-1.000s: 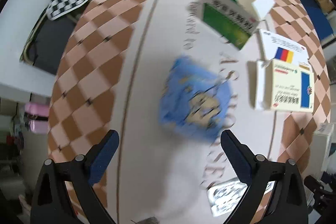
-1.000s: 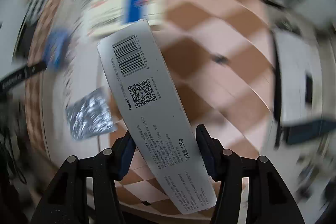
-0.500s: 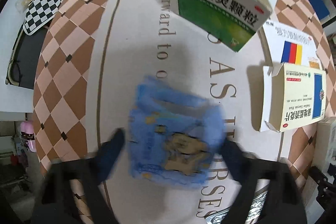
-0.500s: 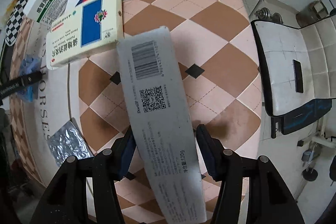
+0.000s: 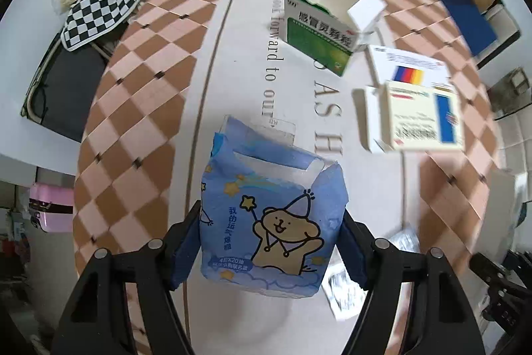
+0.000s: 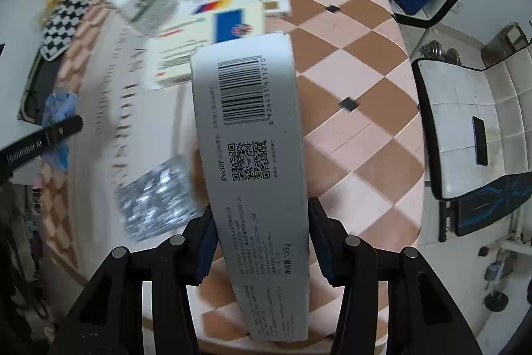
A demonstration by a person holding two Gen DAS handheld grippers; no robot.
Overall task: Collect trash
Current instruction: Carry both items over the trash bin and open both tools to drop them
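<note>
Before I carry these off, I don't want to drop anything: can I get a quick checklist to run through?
1. Left claw shut on the blue tissue pack: ok.
2. Right claw shut on the long grey box: ok.
3. Grey box clamped near its middle: not ok, most of it sticks out ahead of the pads.
4. Trash bin in sight: not ok, none visible.
5. Table cleared: not ok, the green box, yellow box and foil blister pack remain.

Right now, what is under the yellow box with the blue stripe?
The yellow box lies partly on a white box with a red, yellow and blue stripe, on the checkered tablecloth. The overlapped part is hidden.
</note>
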